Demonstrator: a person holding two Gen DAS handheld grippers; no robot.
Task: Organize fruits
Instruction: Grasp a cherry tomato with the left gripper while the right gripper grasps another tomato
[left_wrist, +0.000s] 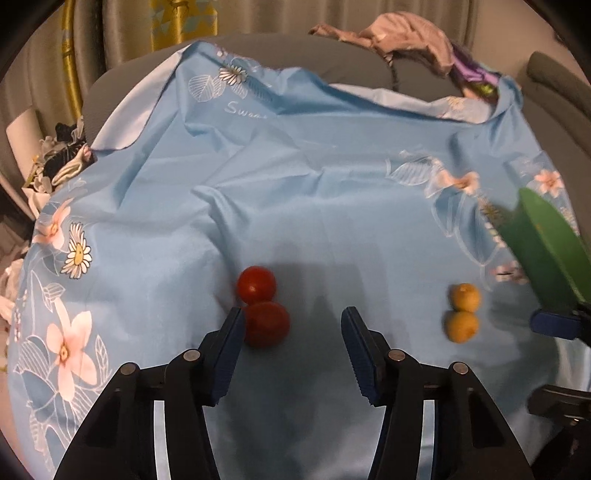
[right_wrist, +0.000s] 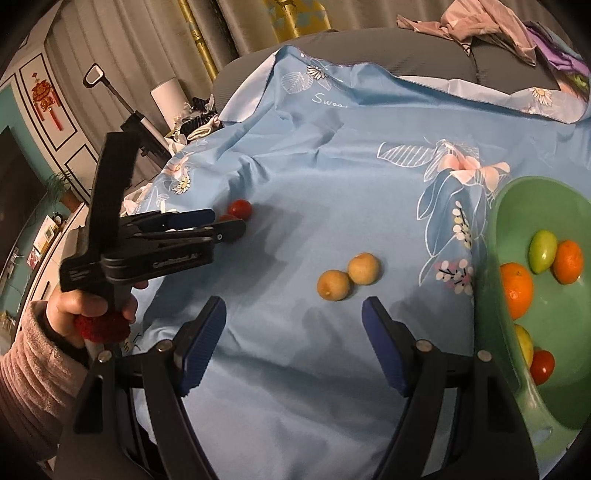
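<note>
A grey sofa (right_wrist: 424, 51) is being covered by a blue floral sheet (left_wrist: 295, 206). Grey and yellow curtains (left_wrist: 122, 29) are hanging behind it. Crumpled clothes (right_wrist: 491, 26) are lying on the sofa. A red ornament (right_wrist: 46, 98) is being displayed on a panelled wall (right_wrist: 33, 122).

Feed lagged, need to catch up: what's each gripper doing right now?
Left gripper: open, holding nothing; the nearer red tomato sits just inside its left finger.
Right gripper: open, empty, just short of the two yellow fruits.

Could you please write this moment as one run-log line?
left tongs: open beside red tomatoes | right tongs: open near yellow fruits | green bowl: holds fruit
</note>
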